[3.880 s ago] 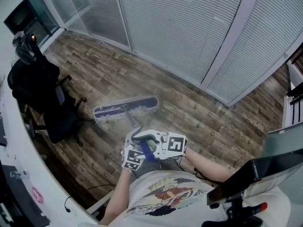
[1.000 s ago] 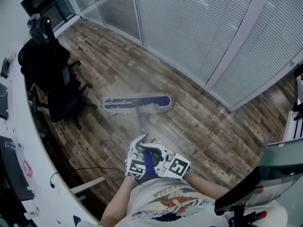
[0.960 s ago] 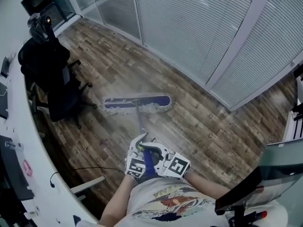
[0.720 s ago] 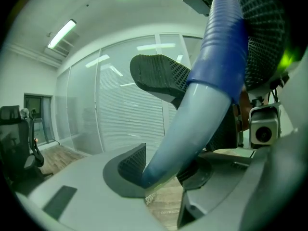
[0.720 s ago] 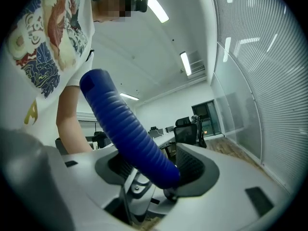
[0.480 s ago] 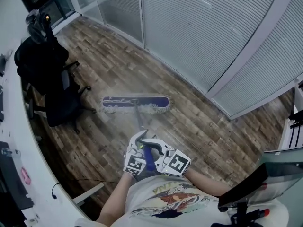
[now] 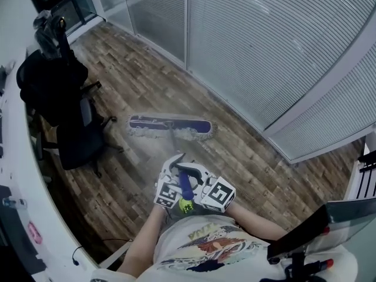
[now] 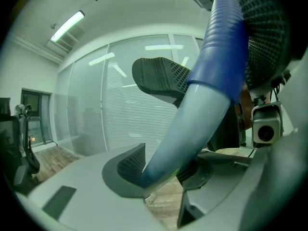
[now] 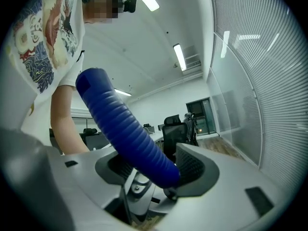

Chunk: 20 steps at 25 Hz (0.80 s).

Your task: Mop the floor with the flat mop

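Observation:
The flat mop's blue head, fringed in white, lies flat on the wooden floor in front of the person. Its pole runs back to a blue ribbed grip held at waist height. My left gripper is shut on the pole just below the grip; in the left gripper view the pole crosses between that gripper's jaws. My right gripper is shut on the ribbed grip, which fills the right gripper's jaws in the right gripper view.
A black office chair draped with a dark jacket stands left of the mop head. A white curved desk runs along the left. A glass partition with blinds bounds the far side. A monitor is at the lower right.
Both grippers and the handle have moved together, and the mop head has slid over the floorboards, its left end swinging slightly away. Both grips are unchanged.

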Tool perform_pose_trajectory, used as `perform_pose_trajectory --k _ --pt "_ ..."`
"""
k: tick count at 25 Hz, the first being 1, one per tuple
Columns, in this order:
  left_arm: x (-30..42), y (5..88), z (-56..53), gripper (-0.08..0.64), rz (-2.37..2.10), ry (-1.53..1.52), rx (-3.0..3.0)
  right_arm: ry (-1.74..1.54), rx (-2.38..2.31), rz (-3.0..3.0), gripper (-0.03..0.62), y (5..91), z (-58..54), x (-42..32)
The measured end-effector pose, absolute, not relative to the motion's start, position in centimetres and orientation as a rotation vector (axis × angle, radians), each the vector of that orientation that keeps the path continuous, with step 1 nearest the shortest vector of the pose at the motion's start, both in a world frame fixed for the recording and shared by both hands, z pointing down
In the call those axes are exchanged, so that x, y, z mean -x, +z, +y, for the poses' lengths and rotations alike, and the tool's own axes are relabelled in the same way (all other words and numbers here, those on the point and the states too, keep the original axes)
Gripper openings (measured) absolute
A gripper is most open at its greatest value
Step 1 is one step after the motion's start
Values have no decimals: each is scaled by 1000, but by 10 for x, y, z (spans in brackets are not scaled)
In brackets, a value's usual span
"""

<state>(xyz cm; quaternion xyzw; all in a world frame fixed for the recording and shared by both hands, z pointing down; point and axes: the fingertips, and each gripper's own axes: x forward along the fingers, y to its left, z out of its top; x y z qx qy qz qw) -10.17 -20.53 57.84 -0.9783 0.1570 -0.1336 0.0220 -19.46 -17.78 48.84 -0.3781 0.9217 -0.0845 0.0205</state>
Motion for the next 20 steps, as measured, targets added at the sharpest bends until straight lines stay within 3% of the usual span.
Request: perform_pose_trajectory --k 7,20 --pt "69 567 -310 135 533 -379 3037 -238 1177 2818 262 478 -281 159" --pt "-70 582 -586 135 591 -480 2972 -266 1113 2795 262 489 -552 12"
